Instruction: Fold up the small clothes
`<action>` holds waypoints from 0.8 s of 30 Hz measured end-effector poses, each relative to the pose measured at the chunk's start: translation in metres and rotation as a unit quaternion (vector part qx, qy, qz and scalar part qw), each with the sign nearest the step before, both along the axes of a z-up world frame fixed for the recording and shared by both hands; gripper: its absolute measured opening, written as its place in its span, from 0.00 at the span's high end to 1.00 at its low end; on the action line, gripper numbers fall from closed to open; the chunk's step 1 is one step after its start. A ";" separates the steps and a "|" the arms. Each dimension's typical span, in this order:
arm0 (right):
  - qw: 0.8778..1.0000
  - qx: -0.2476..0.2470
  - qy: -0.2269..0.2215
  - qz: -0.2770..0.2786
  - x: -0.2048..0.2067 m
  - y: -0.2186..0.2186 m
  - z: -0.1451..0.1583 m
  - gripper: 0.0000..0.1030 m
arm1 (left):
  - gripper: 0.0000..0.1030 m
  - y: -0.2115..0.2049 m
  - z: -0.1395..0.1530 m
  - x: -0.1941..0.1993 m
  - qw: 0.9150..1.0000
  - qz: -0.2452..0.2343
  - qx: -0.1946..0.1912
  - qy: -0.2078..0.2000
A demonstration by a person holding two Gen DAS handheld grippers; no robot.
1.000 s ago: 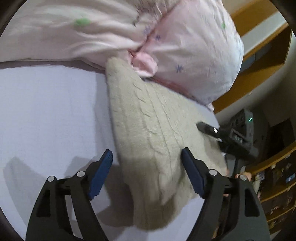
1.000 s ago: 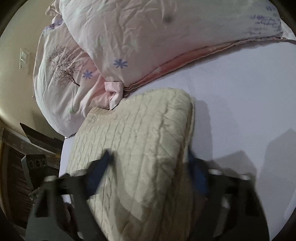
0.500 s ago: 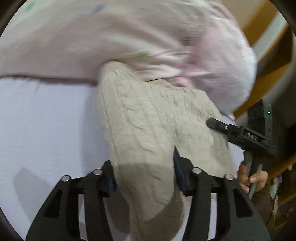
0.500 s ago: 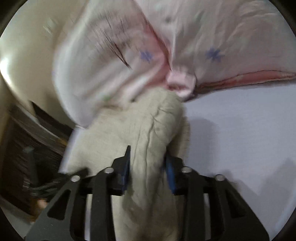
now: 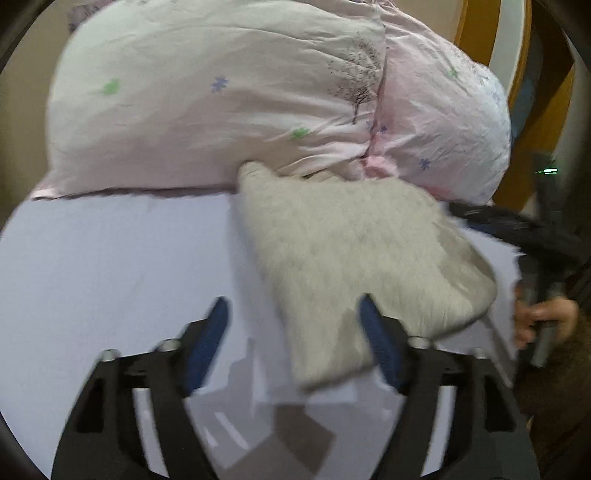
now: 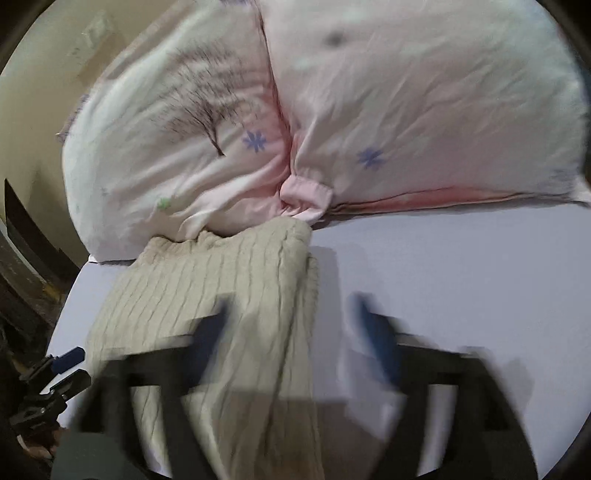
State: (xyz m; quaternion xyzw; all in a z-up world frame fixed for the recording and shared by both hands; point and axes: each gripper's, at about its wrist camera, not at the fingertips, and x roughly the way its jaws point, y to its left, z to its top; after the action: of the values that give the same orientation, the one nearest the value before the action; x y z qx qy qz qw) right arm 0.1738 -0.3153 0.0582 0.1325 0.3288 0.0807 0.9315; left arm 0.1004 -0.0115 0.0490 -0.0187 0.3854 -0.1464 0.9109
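Observation:
A folded beige cable-knit sweater (image 5: 351,258) lies on the pale lilac bed sheet (image 5: 110,277), its far edge against the pink pillows. My left gripper (image 5: 293,332) is open just above the sweater's near corner, holding nothing. In the right wrist view the same sweater (image 6: 221,295) lies flat, and my right gripper (image 6: 291,332) is open and blurred above its right edge, holding nothing. The right gripper also shows at the right edge of the left wrist view (image 5: 517,229).
Two pink floral pillows (image 5: 229,103) are piled along the far side of the bed. A wooden headboard or shelf (image 5: 476,33) stands at the far right. Dark wooden furniture (image 6: 22,266) is beyond the bed's left edge in the right wrist view.
Both grippers were shut on the sweater half a second ago; now both are open and drawn back, and the sweater lies flat against the pillows.

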 end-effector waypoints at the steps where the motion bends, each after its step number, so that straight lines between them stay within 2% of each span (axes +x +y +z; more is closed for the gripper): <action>1: 1.000 -0.005 -0.003 -0.004 -0.018 -0.001 0.003 0.02 | 0.11 -0.004 -0.003 -0.007 1.000 0.014 0.016 -0.001; 4: 0.998 -0.041 0.034 -0.021 -0.052 0.013 -0.003 0.02 | 0.01 -0.014 -0.013 -0.022 0.997 0.045 0.065 0.012; 8: 0.996 -0.067 0.064 0.010 -0.071 0.044 -0.026 0.02 | 0.01 -0.025 -0.025 -0.026 0.996 0.045 0.073 0.040; 12: 0.987 -0.138 0.086 0.005 -0.072 0.077 -0.045 0.02 | 0.01 -0.034 -0.035 -0.027 0.993 0.046 0.095 0.051; 18: 0.983 -0.146 0.112 0.002 -0.067 0.092 -0.066 0.02 | 0.01 -0.041 -0.052 -0.024 0.991 0.046 0.104 0.077; 24: 0.983 -0.150 0.108 -0.002 -0.074 0.093 -0.066 0.02 | 0.01 -0.039 -0.052 -0.027 0.992 0.049 0.099 0.061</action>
State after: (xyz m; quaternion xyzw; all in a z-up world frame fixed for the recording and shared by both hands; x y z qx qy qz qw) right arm 0.0999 -0.2223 -0.0080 -0.0004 0.4354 0.0133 0.9001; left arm 0.0738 -0.0503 -0.0034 0.0440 0.4513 -0.0612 0.8892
